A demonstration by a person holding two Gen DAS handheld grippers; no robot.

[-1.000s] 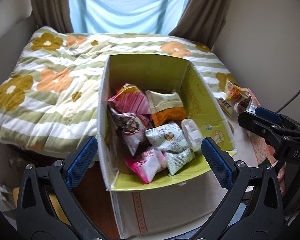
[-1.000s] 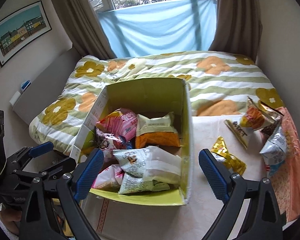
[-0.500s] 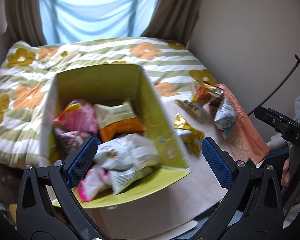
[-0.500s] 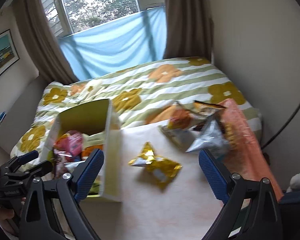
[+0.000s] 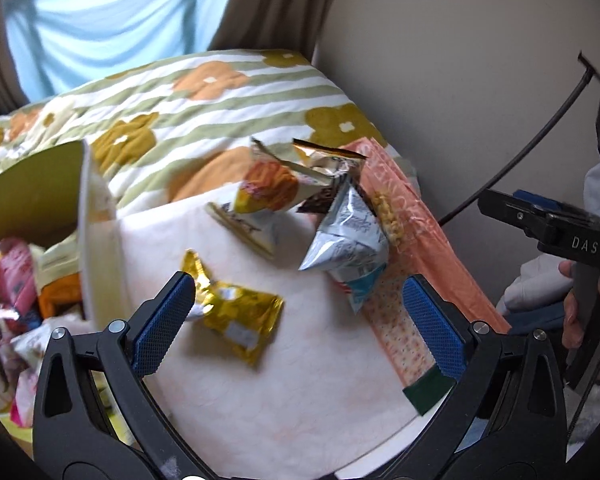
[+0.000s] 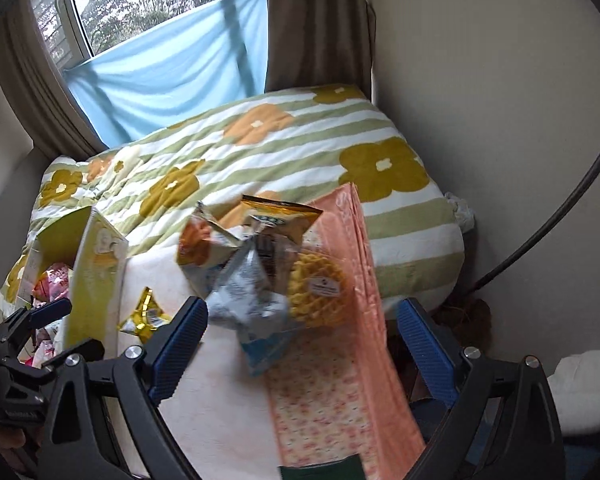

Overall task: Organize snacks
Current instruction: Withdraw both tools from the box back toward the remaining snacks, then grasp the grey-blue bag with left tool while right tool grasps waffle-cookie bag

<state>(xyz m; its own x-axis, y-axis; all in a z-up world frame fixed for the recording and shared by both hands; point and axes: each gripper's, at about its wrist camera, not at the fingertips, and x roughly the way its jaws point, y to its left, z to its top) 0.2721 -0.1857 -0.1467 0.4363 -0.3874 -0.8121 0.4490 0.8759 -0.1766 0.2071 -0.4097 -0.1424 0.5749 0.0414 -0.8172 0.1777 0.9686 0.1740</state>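
Both grippers hang empty with their jaws spread wide: my left gripper (image 5: 298, 318) over the pale table (image 5: 300, 380), my right gripper (image 6: 302, 340) aimed at the loose pile. Biggest thing in play is the cardboard box (image 5: 32, 200) at the table's left edge, packets showing inside it. Next comes the peach floral cloth (image 6: 340, 392) along the right side, with the heap of snacks at its far end: a silver bag (image 6: 244, 296) leaning on a waffle pack (image 6: 318, 292), an orange-printed bag (image 5: 268, 188) and a gold-topped bag (image 6: 280, 216) behind. Smallest and nearest is the gold packet (image 5: 236, 316), lying flat just beside the box, alone. I judge that one easiest for my left: come down straight, straddle its crimped end, pinch gently so it doesn't slide or crush, then lift clear of the box wall before dropping it in.
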